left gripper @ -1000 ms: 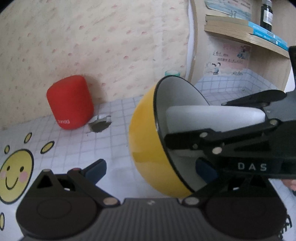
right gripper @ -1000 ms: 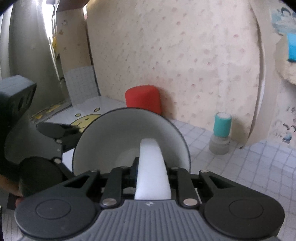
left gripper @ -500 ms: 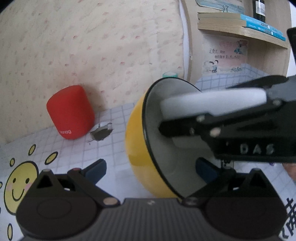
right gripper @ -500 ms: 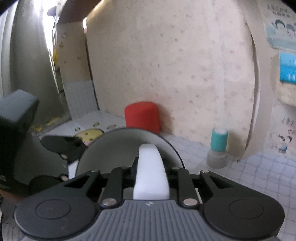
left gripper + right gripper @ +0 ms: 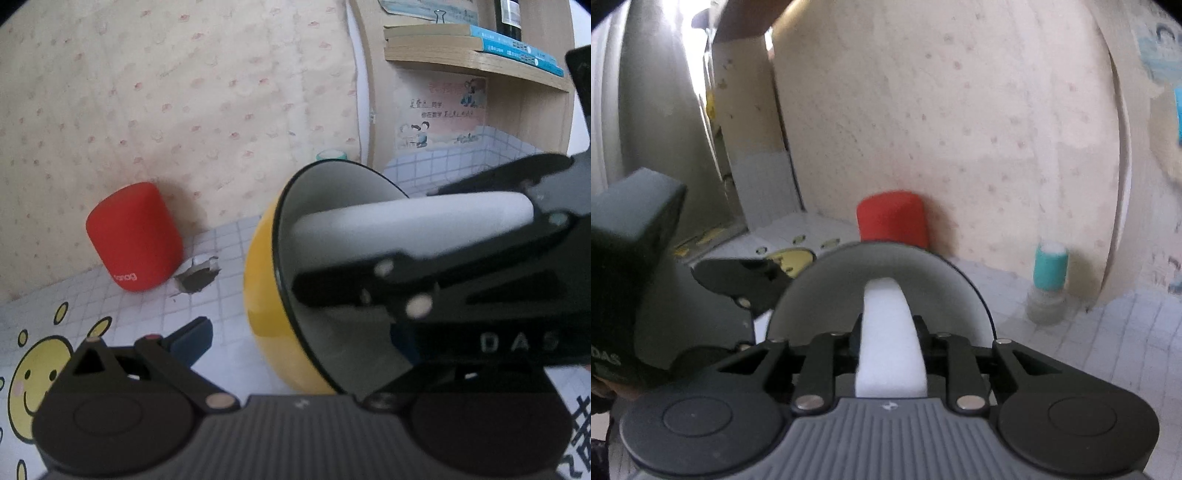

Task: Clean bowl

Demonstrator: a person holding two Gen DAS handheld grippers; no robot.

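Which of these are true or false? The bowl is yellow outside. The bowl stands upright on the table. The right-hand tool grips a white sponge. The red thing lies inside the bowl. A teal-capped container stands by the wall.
1. The bowl is yellow outside. True; its inside is white.
2. The bowl stands upright on the table. False: it is tipped on its side, its opening facing the right gripper.
3. The right gripper grips a white sponge. True; the sponge reaches into the bowl.
4. The red thing lies inside the bowl. False: it stands apart, against the wall.
5. A teal-capped container stands by the wall. True.
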